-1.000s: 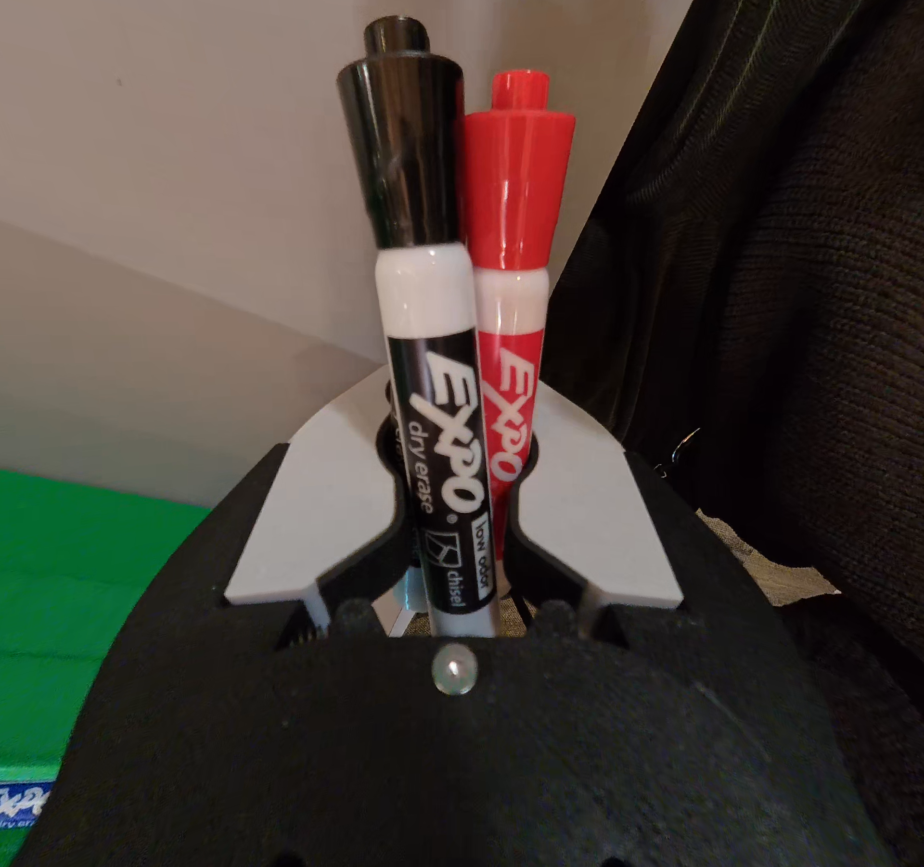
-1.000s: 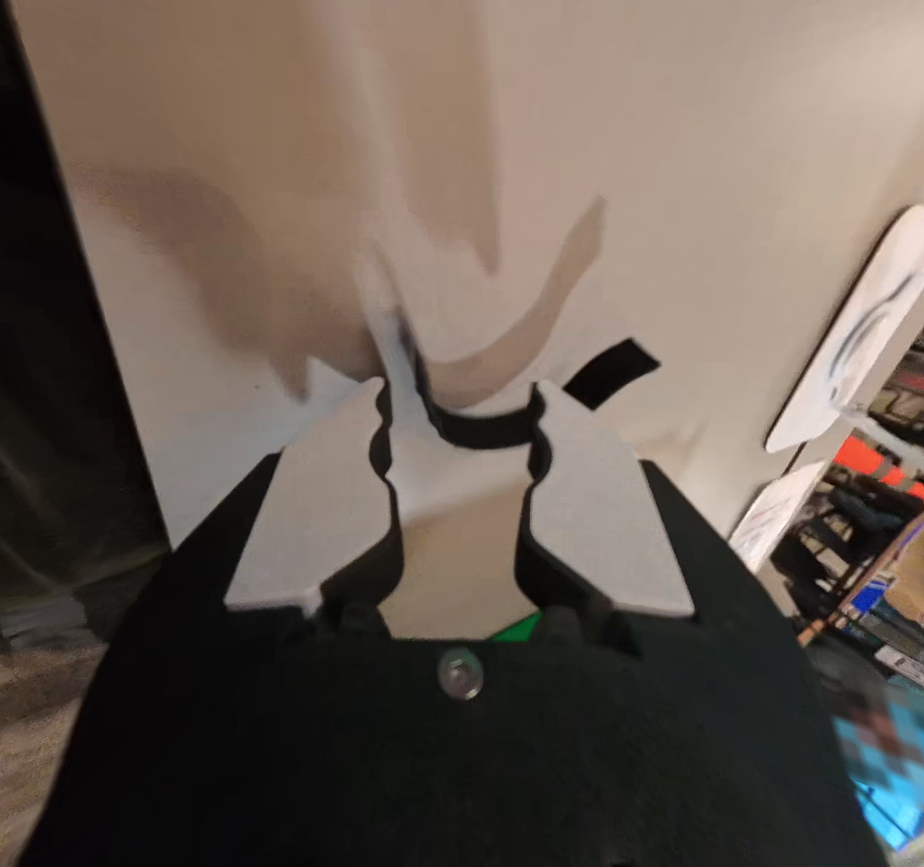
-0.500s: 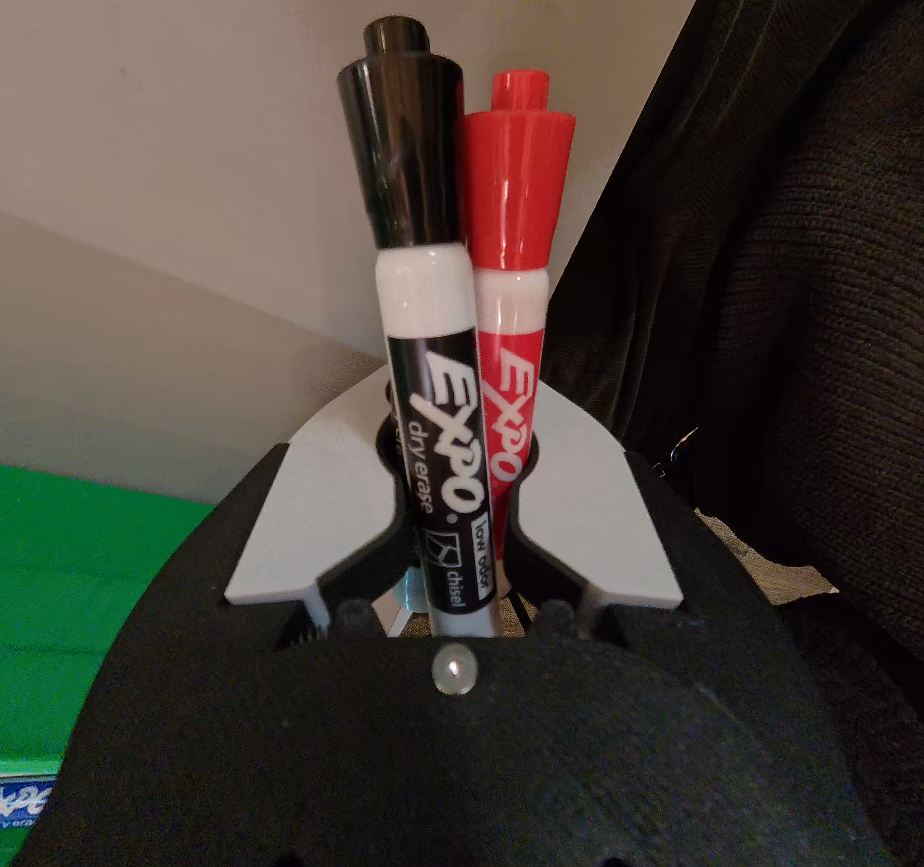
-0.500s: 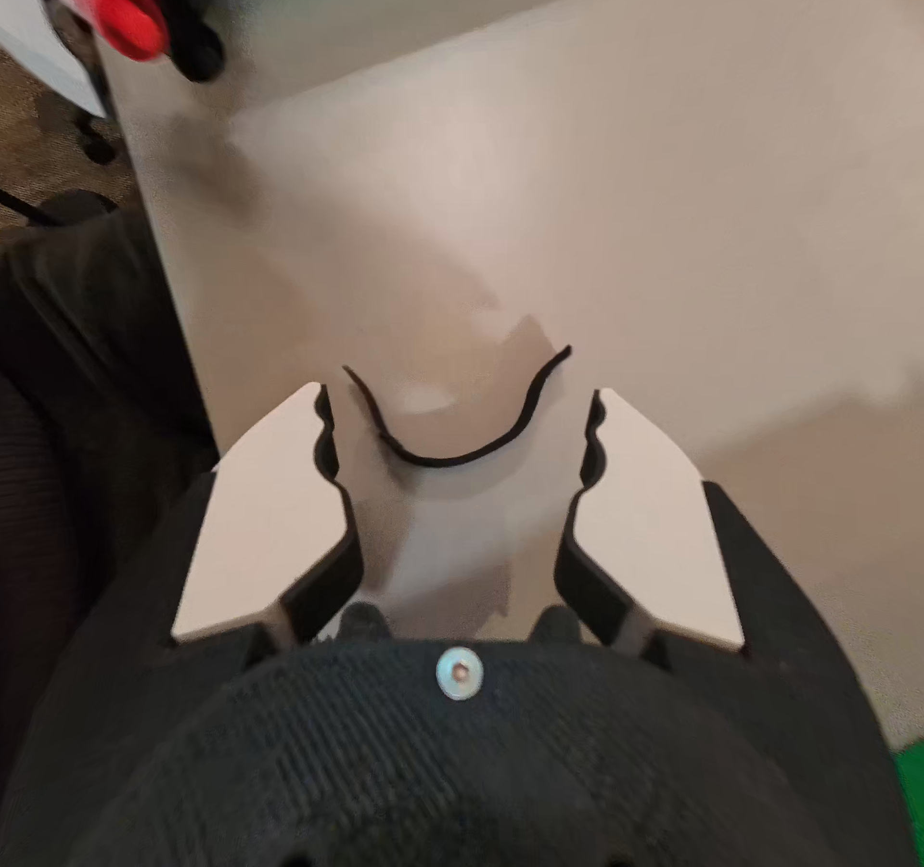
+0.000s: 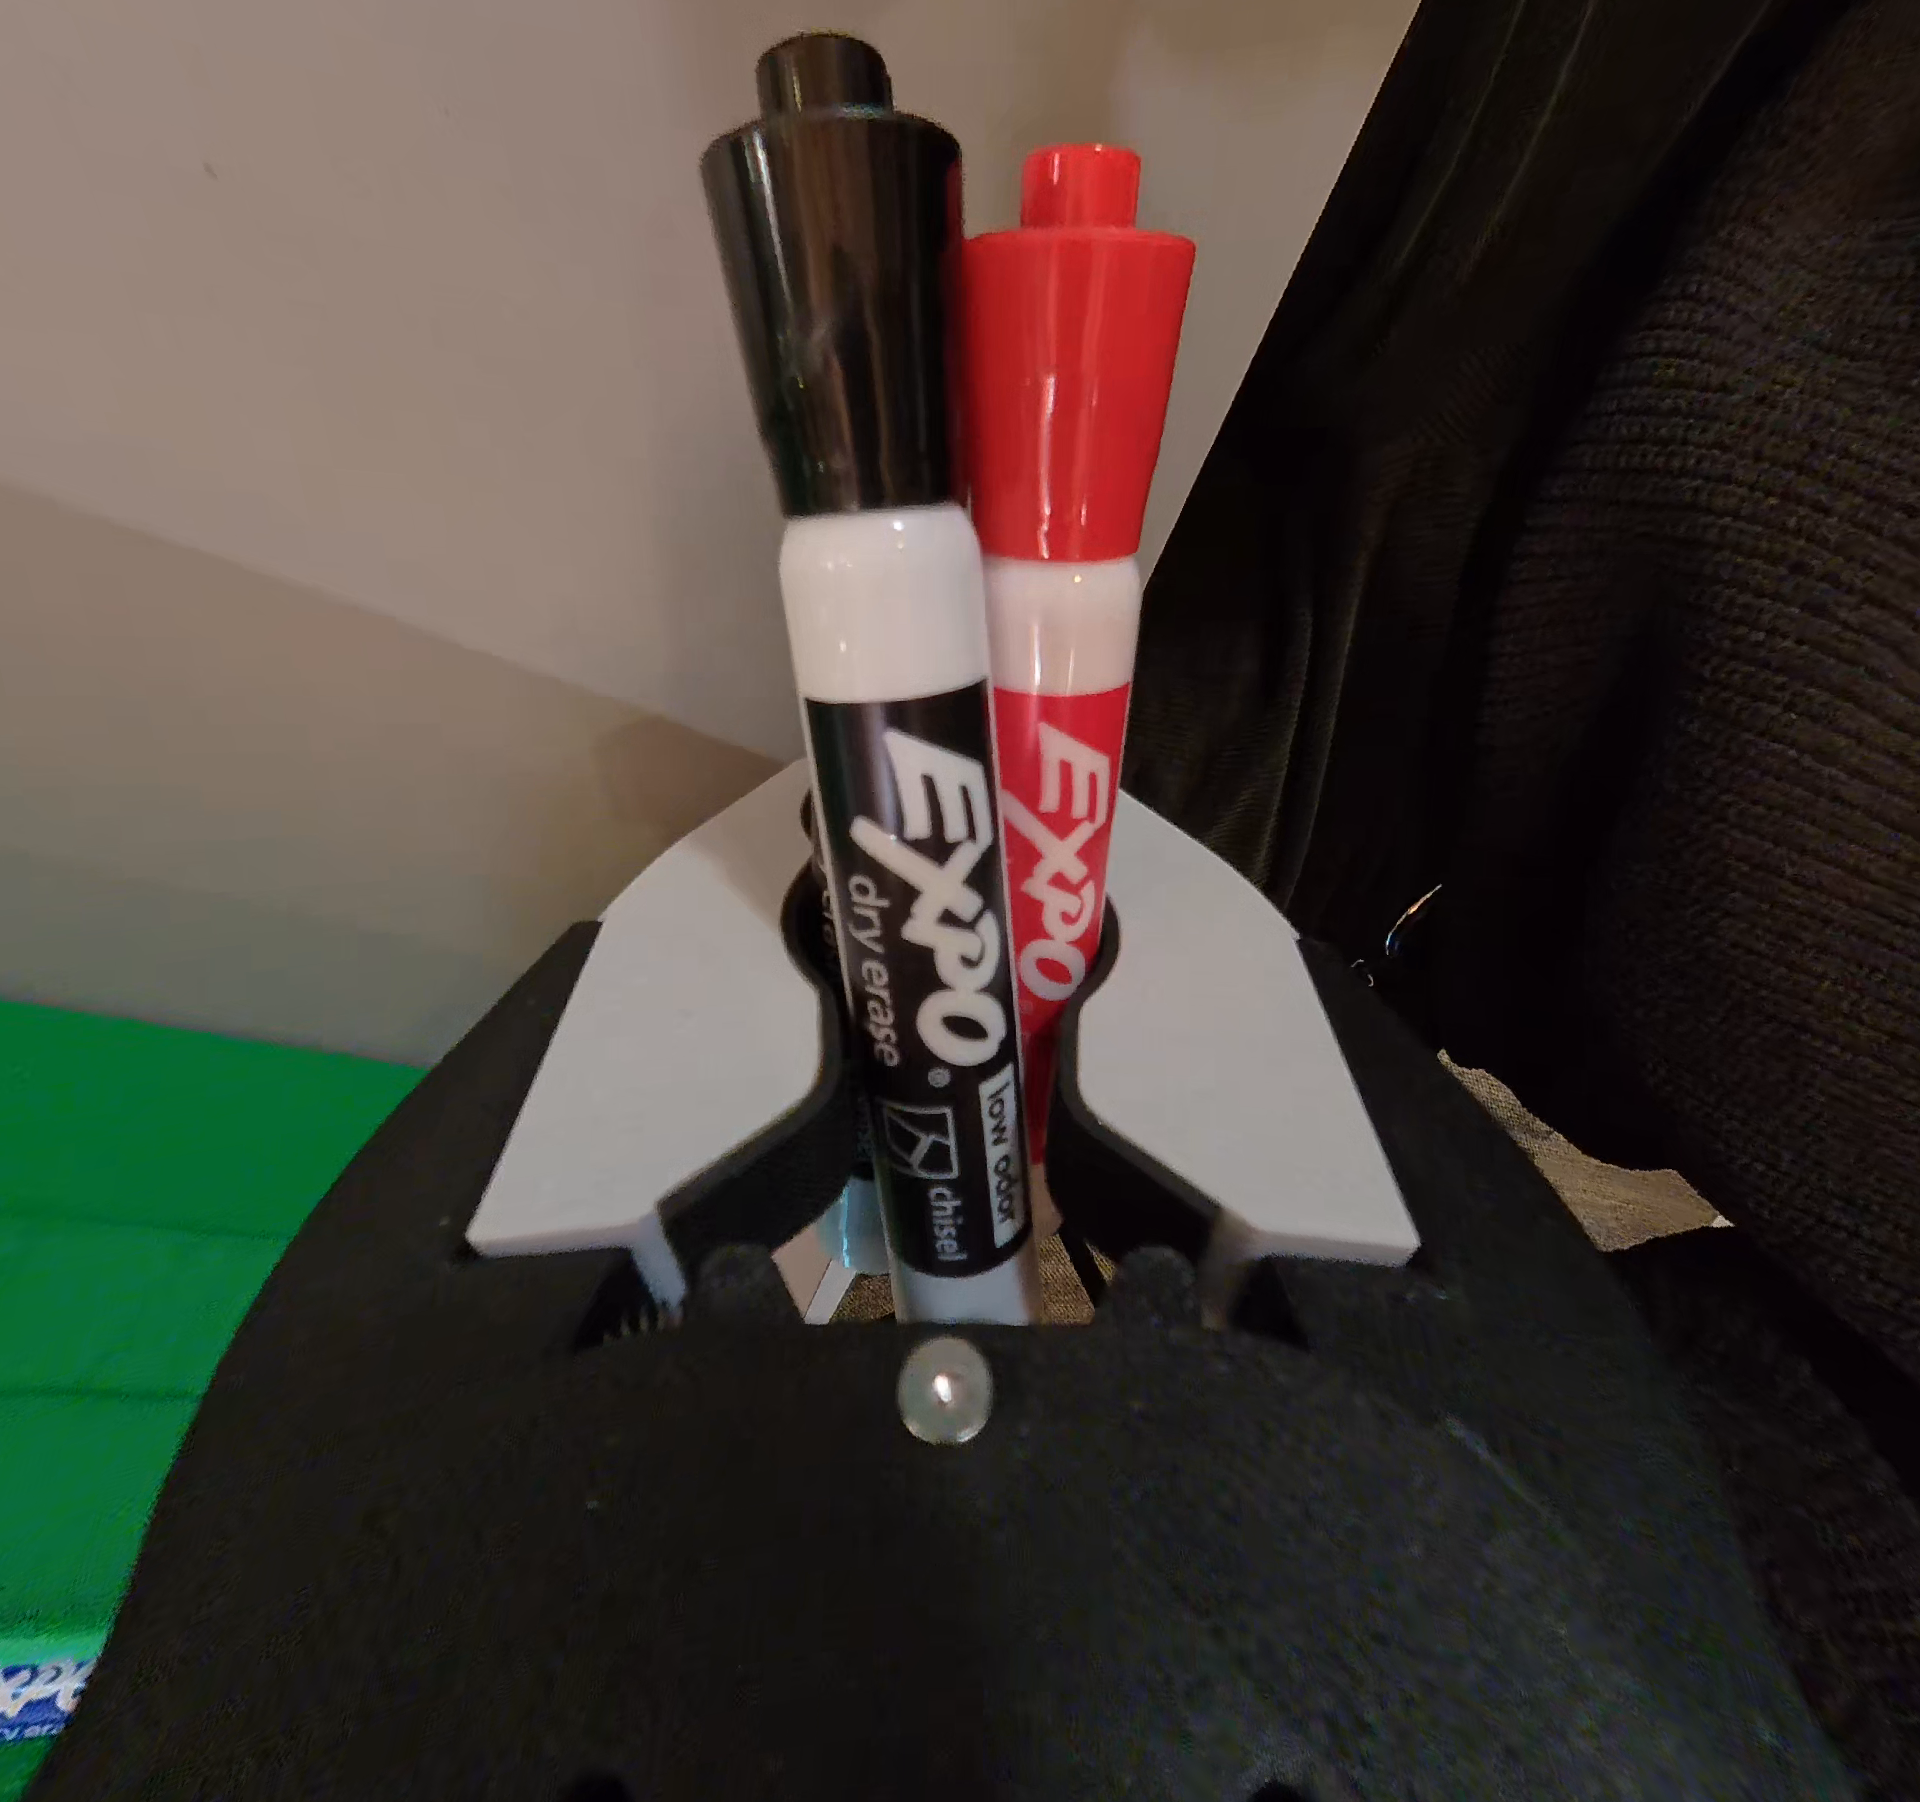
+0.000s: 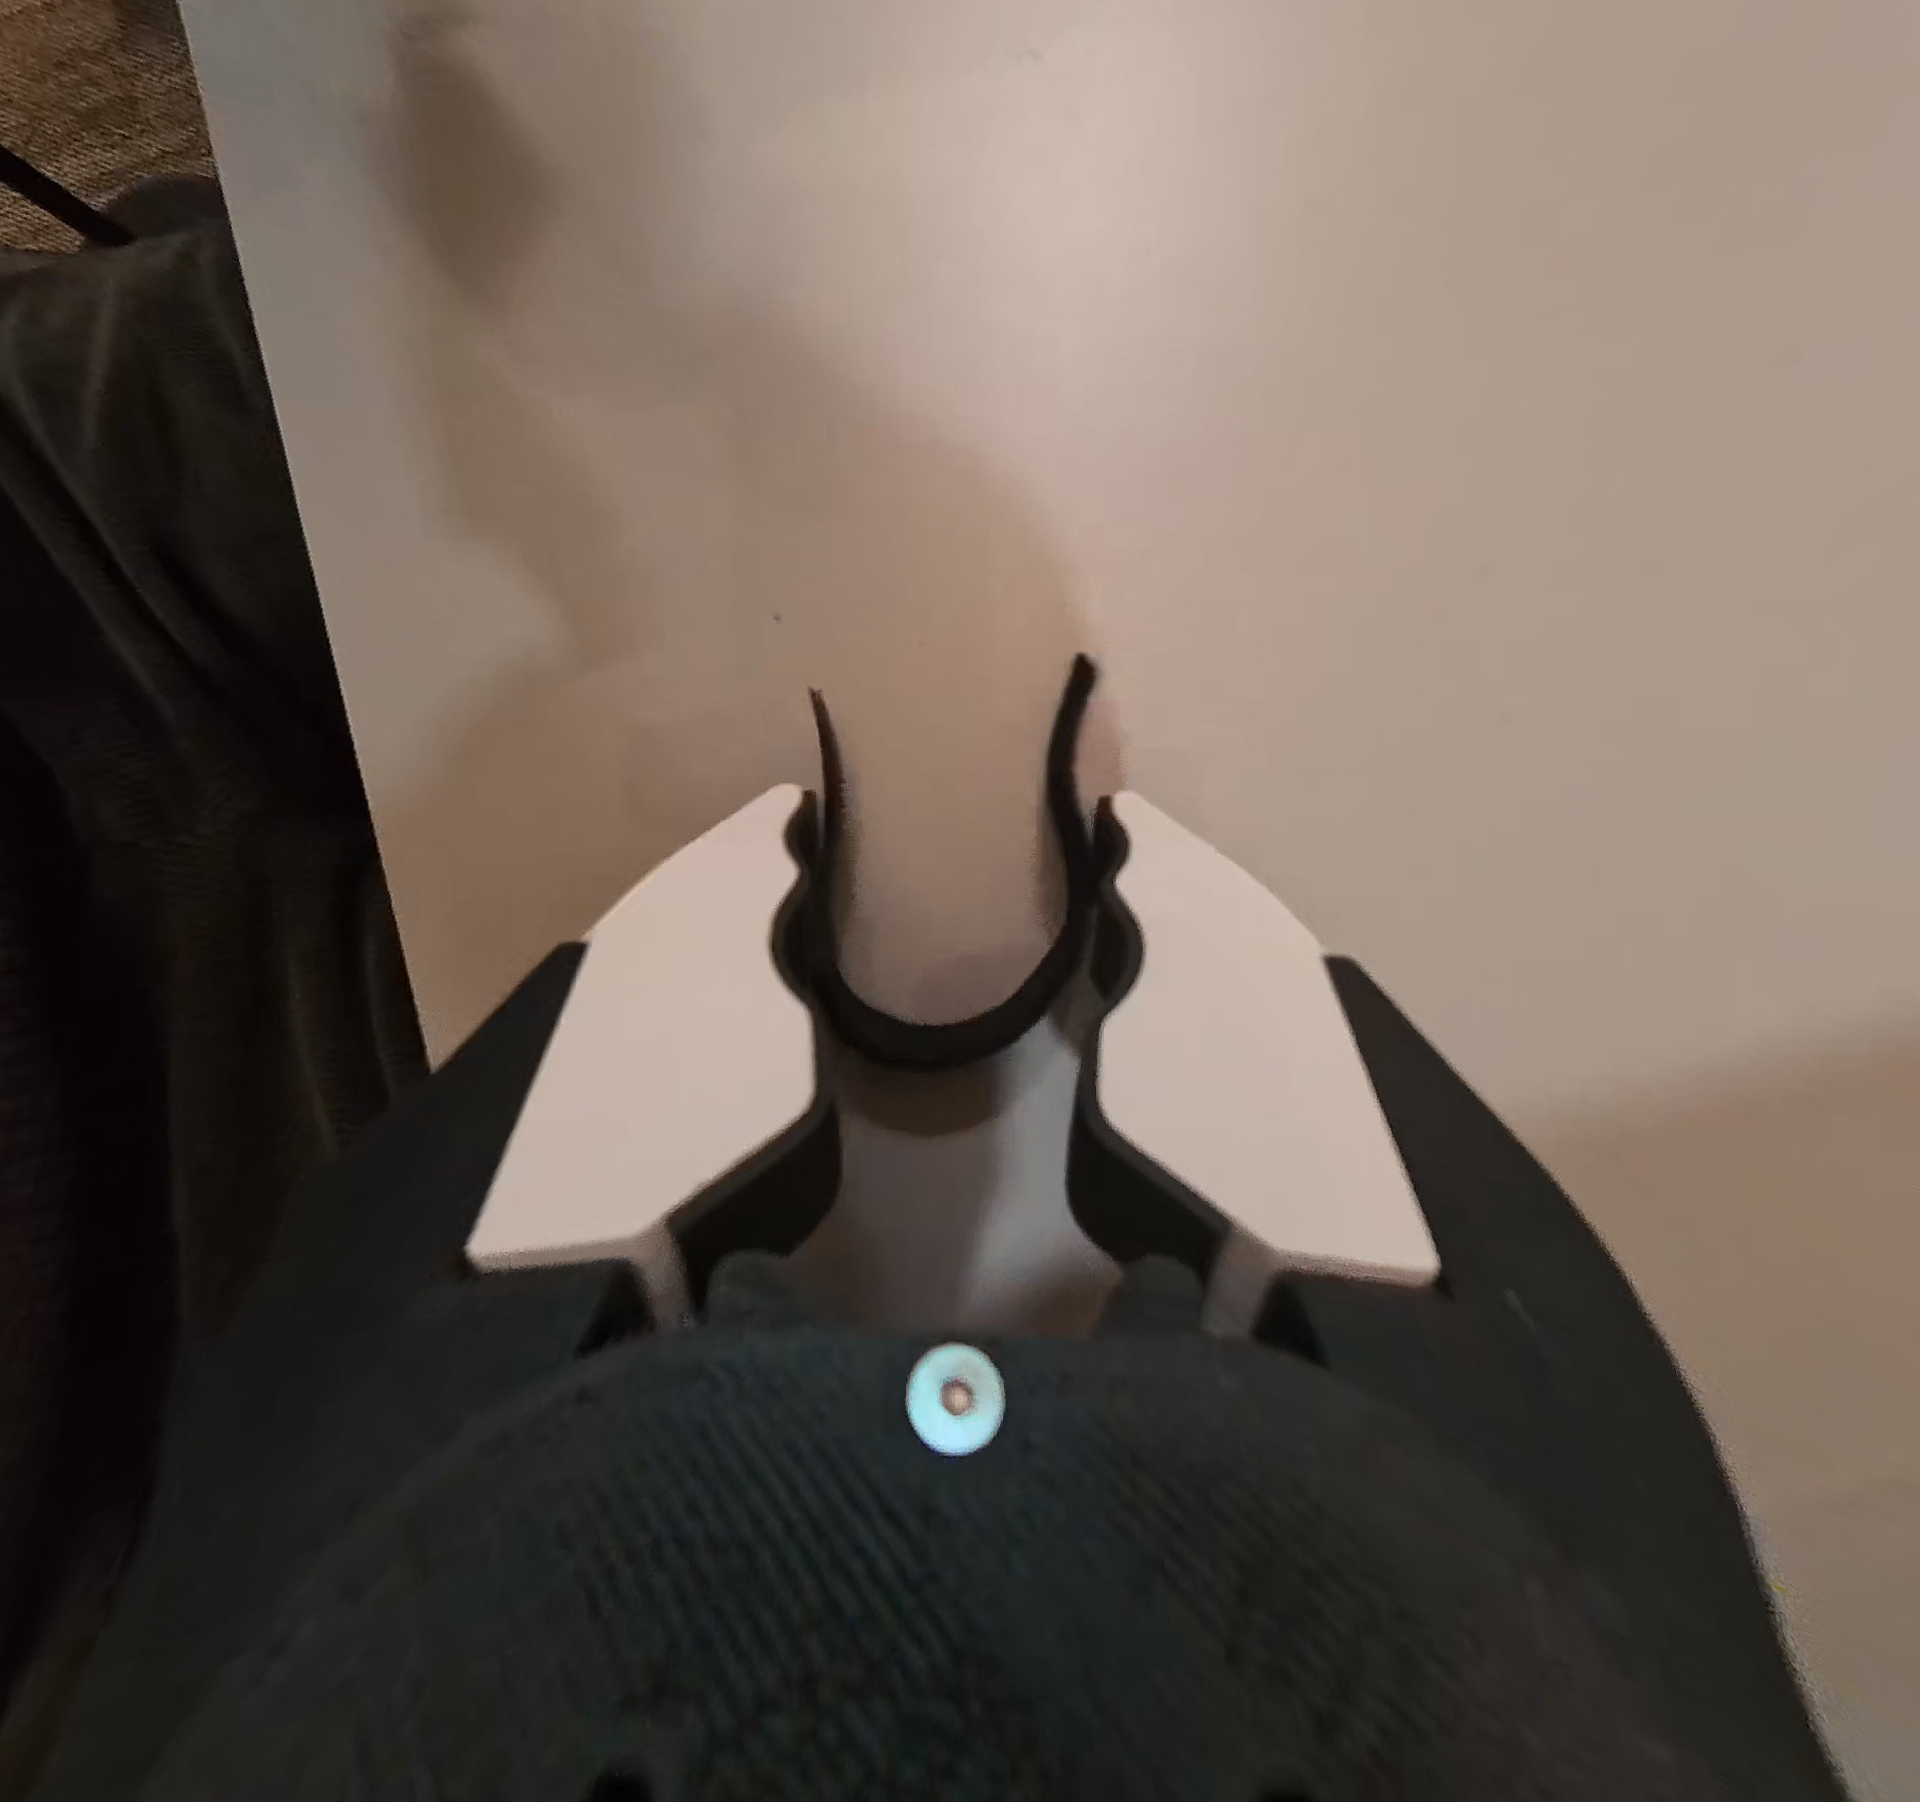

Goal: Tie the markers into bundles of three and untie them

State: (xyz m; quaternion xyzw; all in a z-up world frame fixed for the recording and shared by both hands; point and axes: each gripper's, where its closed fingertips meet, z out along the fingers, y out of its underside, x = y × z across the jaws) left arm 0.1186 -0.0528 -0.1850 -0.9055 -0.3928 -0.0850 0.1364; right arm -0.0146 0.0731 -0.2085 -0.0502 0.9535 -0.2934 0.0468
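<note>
My left gripper (image 5: 956,802) is shut on two capped dry-erase markers that stand up between its fingers. The black marker (image 5: 883,609) is in front on the left and the red marker (image 5: 1070,422) is just behind it on the right, touching it. My right gripper (image 6: 951,802) is over a white tabletop (image 6: 1351,402). Its fingers press on the two sides of a thin black flexible strap (image 6: 935,1035), which is bent into a deep U with its two ends pointing forward past the fingertips.
A green box (image 5: 156,1233) lies low on the left in the left wrist view. Dark knitted fabric (image 5: 1662,609) fills the right side there and also shows in the right wrist view (image 6: 125,609). The table's left edge and brown carpet (image 6: 83,38) are at the upper left. Left tips to right tips: about 20 centimeters.
My right gripper's fingers have closed in on the black strap, bending it from a shallow curve into a deep U. The left gripper and its two markers have barely moved.
</note>
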